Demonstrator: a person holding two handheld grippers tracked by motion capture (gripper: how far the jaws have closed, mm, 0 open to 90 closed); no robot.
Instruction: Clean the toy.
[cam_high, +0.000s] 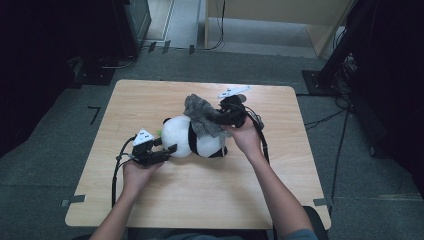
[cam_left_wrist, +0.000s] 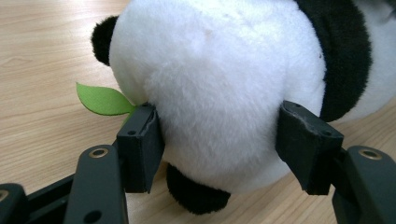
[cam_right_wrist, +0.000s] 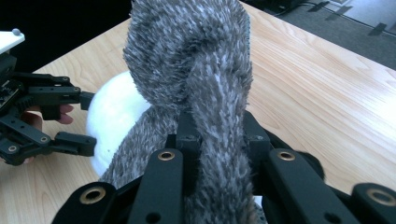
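Two soft things meet near the middle of the wooden table (cam_high: 150, 210): a plush panda (cam_high: 192, 137) lying on its side and a fuzzy grey cloth (cam_high: 200, 116) draped over its body. The left gripper (cam_left_wrist: 219, 135) clasps the panda's white head from both sides, pads pressed into the fur, a green leaf (cam_left_wrist: 103, 99) sticking out just beside one jaw. The right gripper (cam_right_wrist: 217, 140) pinches a bunched fold of the cloth tightly between its jaws, above the panda's body.
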